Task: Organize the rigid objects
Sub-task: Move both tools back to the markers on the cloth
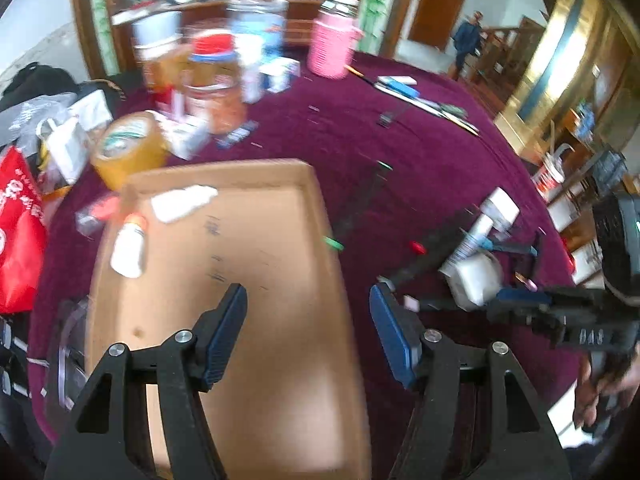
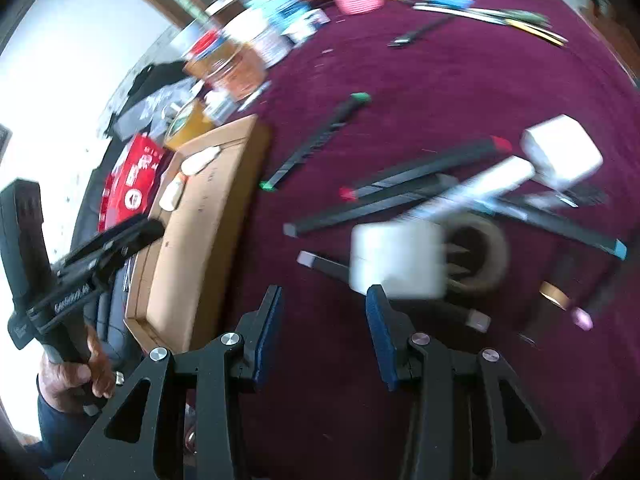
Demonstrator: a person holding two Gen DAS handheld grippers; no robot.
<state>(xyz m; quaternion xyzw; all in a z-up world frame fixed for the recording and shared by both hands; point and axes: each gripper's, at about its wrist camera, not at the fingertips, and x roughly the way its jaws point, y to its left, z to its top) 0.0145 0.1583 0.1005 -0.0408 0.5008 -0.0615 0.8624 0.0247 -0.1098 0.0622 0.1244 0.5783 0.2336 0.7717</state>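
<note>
A round table covered in deep maroon velvet cloth (image 1: 420, 152) fills both views; at its far edge stands a pink ribbed plastic basket (image 1: 332, 46), and left of it a cluster of clear jars with red lids (image 1: 212, 80) — blurred, contents unclear; a red printed plastic bag (image 1: 18, 232) lies at the left rim; behind, a brown wooden door (image 1: 438, 4) and a distant person in dark blue clothing (image 1: 466, 42); gold-toned wall panelling (image 1: 560, 40) runs along the right.

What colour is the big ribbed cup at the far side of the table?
Pink. The ribbed plastic cup shows best in the left wrist view.
</note>
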